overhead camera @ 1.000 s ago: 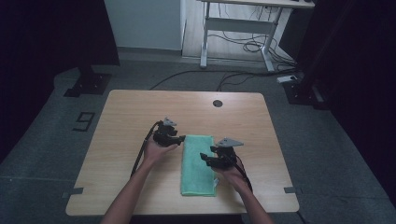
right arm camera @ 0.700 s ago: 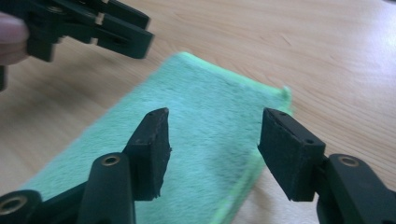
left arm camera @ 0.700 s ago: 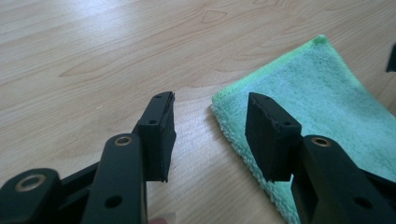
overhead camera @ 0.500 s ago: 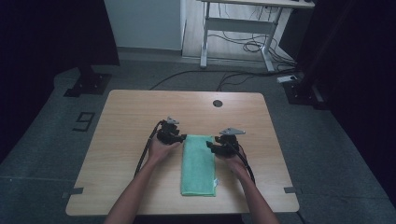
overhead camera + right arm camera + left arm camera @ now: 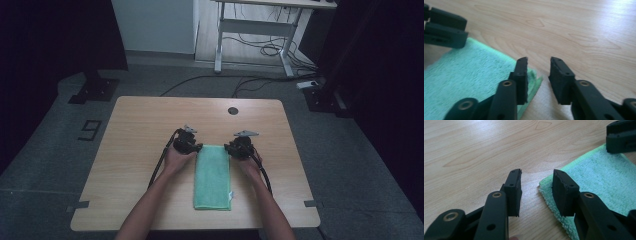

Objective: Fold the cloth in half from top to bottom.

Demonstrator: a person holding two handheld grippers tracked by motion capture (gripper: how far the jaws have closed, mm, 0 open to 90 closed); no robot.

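**Both tools closing in on the far corners of the folded towel**

In the high view, the green towel (image 5: 213, 177) is lying folded on the wooden table (image 5: 135, 150), its long axis running from the near edge toward the far edge, a little right of the table's middle. The left tool (image 5: 196, 148) is sitting at the towel's far left corner and the right tool (image 5: 231, 148) at its far right corner, each hand equally close to its own corner. No container is standing on the table.

In the left gripper view, the left tool (image 5: 536, 185) is straddling the towel (image 5: 596, 182) corner: one jaw is resting over bare wood, the other over the cloth's edge, and the corner is lying in the gap. The jaws have just been closing, but the pads are not yet pressing the cloth.

In the right gripper view, the right tool (image 5: 538, 71) is doing the mirror of that: the towel (image 5: 469, 77) corner is lying under its one jaw and poking into the gap, while the other jaw is hanging over wood. These jaws have also just been closing and are standing apart, gripping nothing yet. The coming pinch seems to depend on each corner sitting squarely between the pads.
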